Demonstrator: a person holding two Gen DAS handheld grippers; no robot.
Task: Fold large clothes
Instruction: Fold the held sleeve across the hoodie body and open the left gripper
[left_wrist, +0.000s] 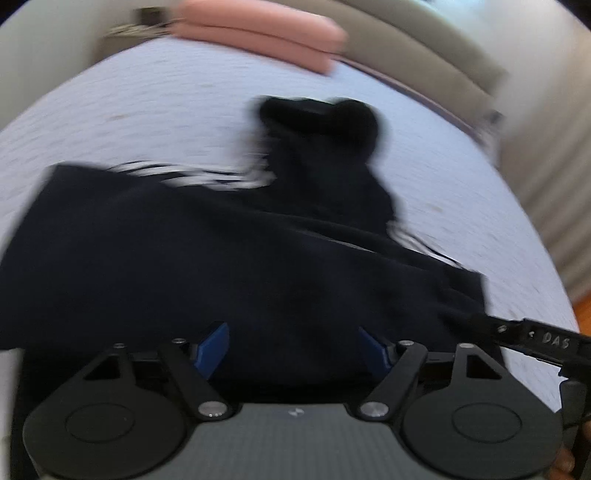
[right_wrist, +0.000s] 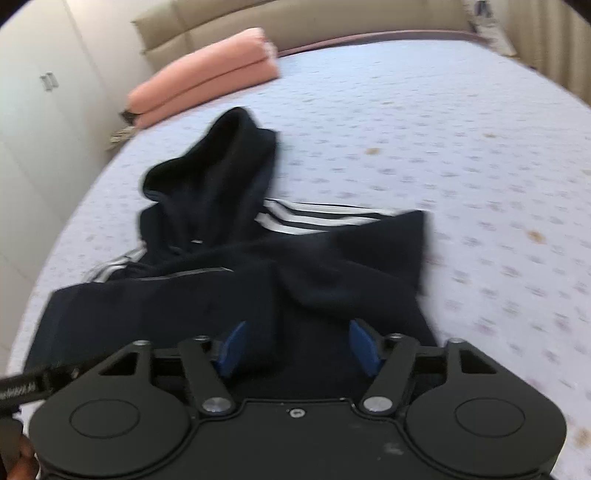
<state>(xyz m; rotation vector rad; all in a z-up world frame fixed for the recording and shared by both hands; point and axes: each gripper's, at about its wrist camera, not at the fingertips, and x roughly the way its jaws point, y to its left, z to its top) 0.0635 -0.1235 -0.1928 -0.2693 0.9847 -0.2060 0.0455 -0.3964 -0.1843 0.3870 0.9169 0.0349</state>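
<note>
Sprawling across the bed (left_wrist: 147, 110), the dark hoodie (left_wrist: 221, 258) fills the left wrist view from 9 to 3 o'clock, the left tool (left_wrist: 293, 343) spread wide over its near hem. Right wrist view: right tool (right_wrist: 295, 345) equally wide above the hoodie (right_wrist: 240, 277); pink blanket (right_wrist: 207, 74) at 11 o'clock.

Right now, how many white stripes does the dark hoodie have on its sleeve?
3 on the sleeve beside the hood, running side by side toward the right. More white stripes peek out lower left, too blurry to count, and folds of the hoodie may hide others.
</note>
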